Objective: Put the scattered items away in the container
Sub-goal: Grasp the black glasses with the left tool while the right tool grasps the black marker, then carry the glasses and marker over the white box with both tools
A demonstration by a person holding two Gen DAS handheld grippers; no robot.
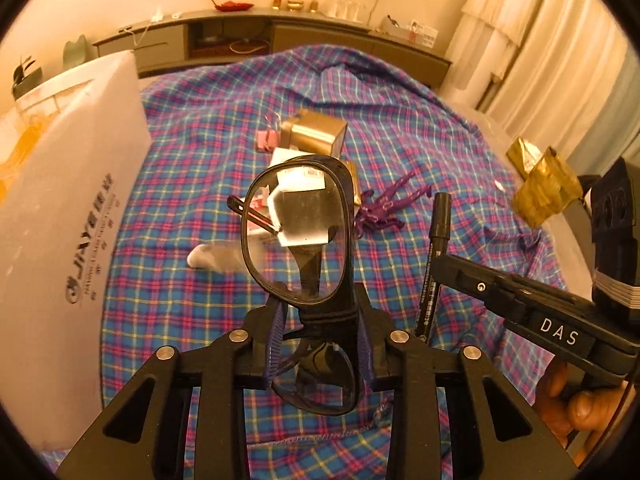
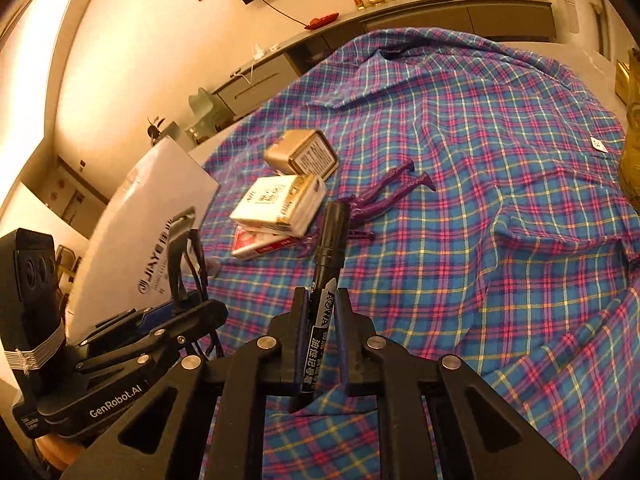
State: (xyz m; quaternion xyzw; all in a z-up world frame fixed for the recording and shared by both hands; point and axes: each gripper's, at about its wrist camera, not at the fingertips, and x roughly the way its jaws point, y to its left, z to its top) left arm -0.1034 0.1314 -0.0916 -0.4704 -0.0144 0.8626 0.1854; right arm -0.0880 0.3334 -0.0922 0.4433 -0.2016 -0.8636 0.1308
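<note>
While the left gripper clamps black glasses above the plaid cloth, the right gripper pinches a marker; white container sits at nine o'clock.

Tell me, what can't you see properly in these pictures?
- White plastic container: its inside is hidden by its own wall in both views.
- Small white object: too blurred in the left wrist view to identify.
- Red-and-white box: mostly hidden beneath the cream-and-gold box in the right wrist view.
</note>
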